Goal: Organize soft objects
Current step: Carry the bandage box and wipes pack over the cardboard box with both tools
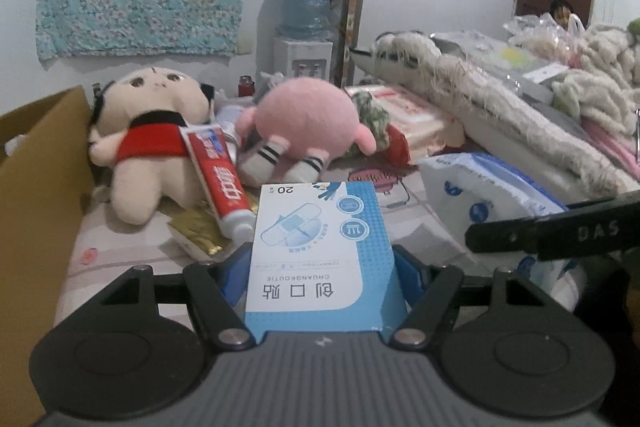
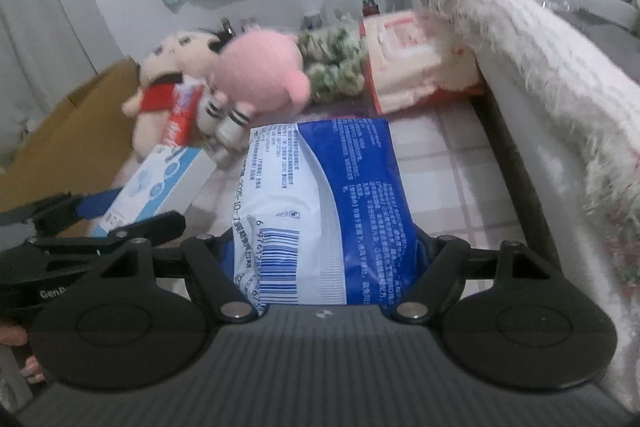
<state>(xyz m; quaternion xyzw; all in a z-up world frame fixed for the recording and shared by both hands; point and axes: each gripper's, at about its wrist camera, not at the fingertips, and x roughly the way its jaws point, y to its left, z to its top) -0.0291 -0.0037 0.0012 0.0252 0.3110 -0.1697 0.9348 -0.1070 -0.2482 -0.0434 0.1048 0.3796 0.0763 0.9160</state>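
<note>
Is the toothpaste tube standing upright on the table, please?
No, the toothpaste tube lies slanted across the beige doll, its cap end down near the bandage box.

My left gripper [image 1: 322, 263] clasps the plaster box [image 1: 316, 251]; my right gripper [image 2: 326, 247] clasps the wipes pack [image 2: 332, 195] beside it — toothpaste [image 1: 218, 179] across the doll [image 1: 150, 131], cardboard box [image 1: 36, 187] far left.

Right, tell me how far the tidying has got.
Nothing looks sorted yet. In hand: the left gripper is shut on the bandage box, and the right gripper is shut on the blue wipes pack. Left: the doll in red, pink plush and toothpaste tube lie loose beside the cardboard box.
</note>
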